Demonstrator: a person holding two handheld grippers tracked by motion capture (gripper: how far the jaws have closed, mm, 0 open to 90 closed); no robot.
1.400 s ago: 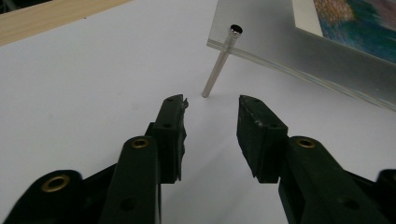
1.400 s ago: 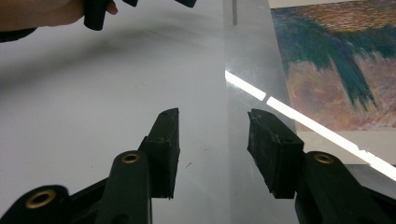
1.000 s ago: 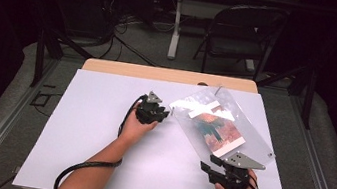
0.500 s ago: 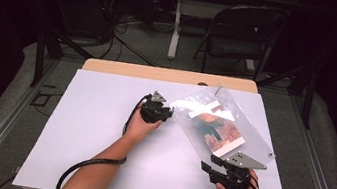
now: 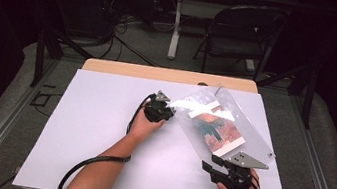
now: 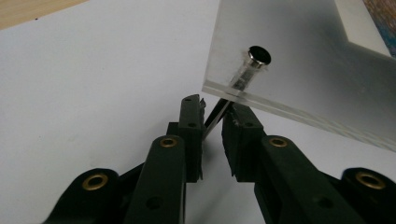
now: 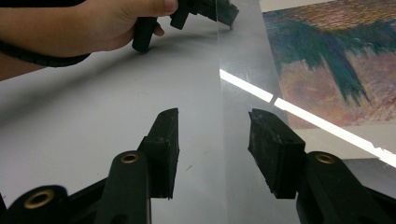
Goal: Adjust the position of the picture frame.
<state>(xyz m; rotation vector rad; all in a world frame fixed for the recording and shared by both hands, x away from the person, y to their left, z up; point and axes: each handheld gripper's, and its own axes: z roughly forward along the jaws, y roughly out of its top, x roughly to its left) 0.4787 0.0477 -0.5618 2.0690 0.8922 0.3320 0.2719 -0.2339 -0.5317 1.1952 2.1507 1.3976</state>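
**Clear acrylic, steel post, jaws closing in**

Clear acrylic, thick and glossy: that's the frame panel (image 5: 224, 128) lying flat on the right half of the white table (image 5: 100, 130), turned at an angle to the table's edges. It's a rectangular slab with sharp polished edges, and I can see it's two layers stacked, with a colourful print (image 5: 217, 129) sandwiched inside, teal strokes over orange and pink on white paper. A bright strip of light glints across its surface.

At the slab's near-left corner a small metal standoff post (image 6: 243, 74) runs through the acrylic, a shiny cylinder with a dark hollow cap on top and a thin stem poking out underneath. My left gripper (image 6: 212, 121) is right on it: the black, blocky jaws have just been closing and now stand narrowly apart with the stem slanting between them. One pad looks to be touching it; I can't tell whether both are pressing.

My right gripper (image 7: 212, 140) sits at the panel's near edge, low over the table, its ribbed rubber pads (image 7: 275, 144) spread wide and gripping nothing. The edge of the acrylic runs up between them.

Beyond the white sheet, a strip of pale wood tabletop (image 5: 159, 74), then a dark folding chair (image 5: 238, 36) on grey carpet.
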